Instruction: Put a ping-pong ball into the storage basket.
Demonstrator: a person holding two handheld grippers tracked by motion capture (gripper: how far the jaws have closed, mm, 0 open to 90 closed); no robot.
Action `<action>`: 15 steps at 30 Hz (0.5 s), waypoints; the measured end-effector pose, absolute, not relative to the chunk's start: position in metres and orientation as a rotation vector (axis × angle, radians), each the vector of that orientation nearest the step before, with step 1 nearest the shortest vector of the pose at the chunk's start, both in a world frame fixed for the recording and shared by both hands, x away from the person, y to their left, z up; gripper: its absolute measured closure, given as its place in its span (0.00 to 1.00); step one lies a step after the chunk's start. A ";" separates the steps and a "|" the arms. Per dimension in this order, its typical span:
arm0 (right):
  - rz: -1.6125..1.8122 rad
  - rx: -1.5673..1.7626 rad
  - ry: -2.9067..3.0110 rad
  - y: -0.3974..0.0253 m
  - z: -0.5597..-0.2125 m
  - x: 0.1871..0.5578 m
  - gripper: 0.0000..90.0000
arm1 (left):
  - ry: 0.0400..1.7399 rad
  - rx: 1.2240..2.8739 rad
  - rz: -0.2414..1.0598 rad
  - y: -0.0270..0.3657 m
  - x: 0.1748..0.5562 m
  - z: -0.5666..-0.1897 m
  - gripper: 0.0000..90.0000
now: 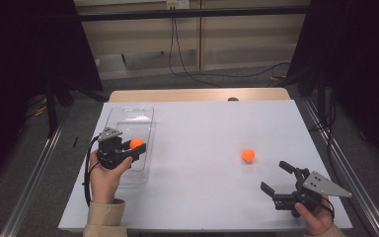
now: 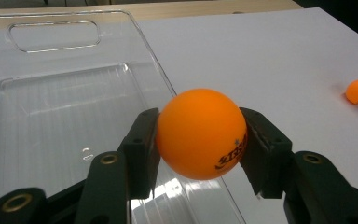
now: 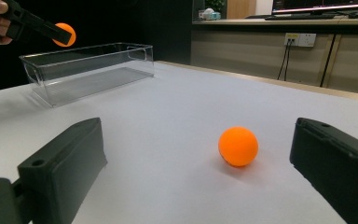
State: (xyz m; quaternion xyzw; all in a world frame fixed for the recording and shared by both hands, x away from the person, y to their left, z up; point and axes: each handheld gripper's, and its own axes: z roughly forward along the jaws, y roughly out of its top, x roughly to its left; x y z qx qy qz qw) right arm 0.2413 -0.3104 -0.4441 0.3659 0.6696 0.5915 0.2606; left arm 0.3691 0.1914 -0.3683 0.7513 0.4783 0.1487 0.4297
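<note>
- Left gripper (image 2: 199, 135) has its jaws clamped on an orange ball (image 2: 200, 133), up in the air over the near right edge of the clear plastic tray (image 2: 51, 112).
- There's dark print on that ball, low on its right side. Can't really read it; looks like a few letters with a tiny star above.
- Second orange ball (image 1: 248, 155) sits on the white tabletop (image 1: 202, 123), well to the right of the tray.
- Right gripper (image 3: 205, 163) is wide open, holding nothing, with the second ball just ahead between its jaws, not touching.
</note>
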 end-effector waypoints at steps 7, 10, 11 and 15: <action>1.602 0.991 1.812 -0.311 -0.444 0.241 0.03 | 1.196 1.878 0.380 0.193 0.370 -0.369 0.57; 1.602 0.991 1.813 -0.311 -0.444 0.241 0.03 | 1.193 1.885 0.386 0.193 0.370 -0.370 0.57; 1.602 0.991 1.813 -0.311 -0.444 0.241 0.03 | 1.193 1.884 0.387 0.193 0.370 -0.370 0.57; 1.603 0.991 1.812 -0.311 -0.444 0.241 0.03 | 1.200 1.881 0.392 0.193 0.370 -0.370 0.57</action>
